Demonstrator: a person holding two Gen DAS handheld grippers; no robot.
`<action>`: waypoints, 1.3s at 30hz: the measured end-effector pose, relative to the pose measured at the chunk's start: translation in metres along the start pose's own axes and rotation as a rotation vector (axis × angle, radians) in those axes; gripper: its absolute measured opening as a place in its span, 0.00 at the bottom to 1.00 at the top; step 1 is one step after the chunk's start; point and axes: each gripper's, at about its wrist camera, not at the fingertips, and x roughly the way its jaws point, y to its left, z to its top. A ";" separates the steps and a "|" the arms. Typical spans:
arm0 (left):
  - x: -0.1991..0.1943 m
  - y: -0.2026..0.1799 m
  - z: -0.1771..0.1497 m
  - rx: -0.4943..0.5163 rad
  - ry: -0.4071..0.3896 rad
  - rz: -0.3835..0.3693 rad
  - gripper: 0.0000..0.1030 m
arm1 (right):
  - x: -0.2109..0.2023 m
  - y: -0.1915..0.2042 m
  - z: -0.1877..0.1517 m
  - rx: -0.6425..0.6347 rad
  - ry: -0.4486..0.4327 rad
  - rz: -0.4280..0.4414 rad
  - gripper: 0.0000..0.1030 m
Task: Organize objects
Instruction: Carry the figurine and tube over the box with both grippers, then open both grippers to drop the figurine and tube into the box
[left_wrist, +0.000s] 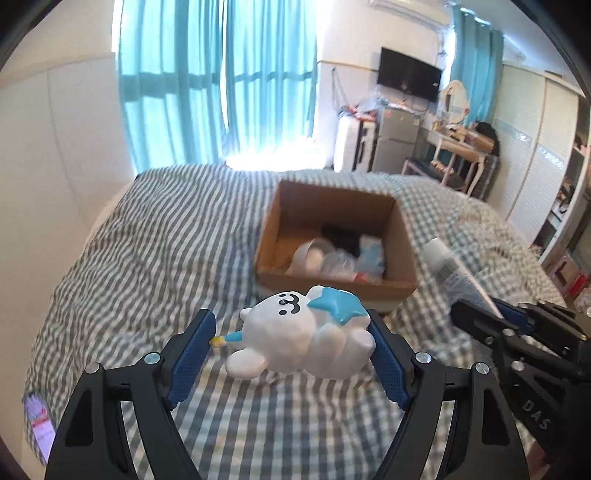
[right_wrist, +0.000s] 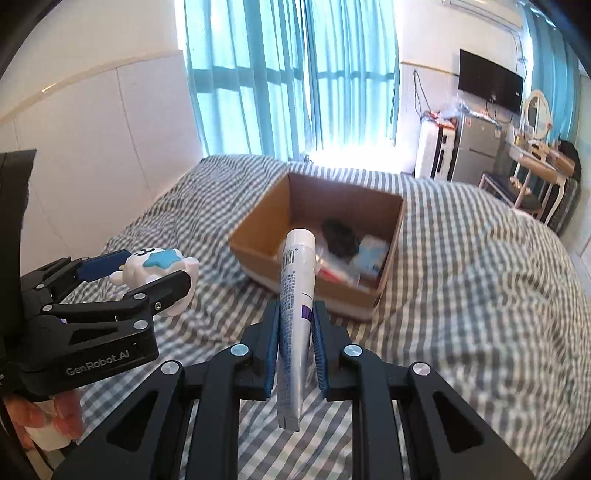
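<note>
My left gripper (left_wrist: 291, 332) is shut on a white toy figure with a blue star (left_wrist: 303, 332) and holds it above the bed, just in front of the open cardboard box (left_wrist: 280, 229). My right gripper (right_wrist: 295, 314) is shut on a white tube (right_wrist: 295, 288) with its cap pointing toward the box (right_wrist: 258, 225). The box holds several items, among them something black and clear plastic bags. In the right wrist view the left gripper (right_wrist: 147, 273) with the toy (right_wrist: 155, 264) is at the left. In the left wrist view the right gripper (left_wrist: 484, 314) with the tube (left_wrist: 450, 266) is at the right.
The box sits on a grey-and-white checked bedspread (left_wrist: 166, 258). Teal curtains (left_wrist: 221, 81) hang behind the bed. A small fridge (left_wrist: 395, 140), a wall TV (left_wrist: 410, 77) and a dressing table (left_wrist: 461, 144) stand at the far right. A pink packet (left_wrist: 38, 424) lies at the bed's left edge.
</note>
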 end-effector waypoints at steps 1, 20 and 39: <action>0.000 -0.001 0.006 0.007 -0.009 -0.006 0.80 | 0.000 -0.002 0.007 -0.001 -0.007 0.000 0.16; 0.114 -0.017 0.125 0.128 -0.053 -0.043 0.80 | 0.101 -0.066 0.114 0.097 -0.019 0.003 0.16; 0.237 -0.027 0.096 0.209 0.096 -0.042 0.80 | 0.224 -0.110 0.093 0.156 0.151 -0.035 0.16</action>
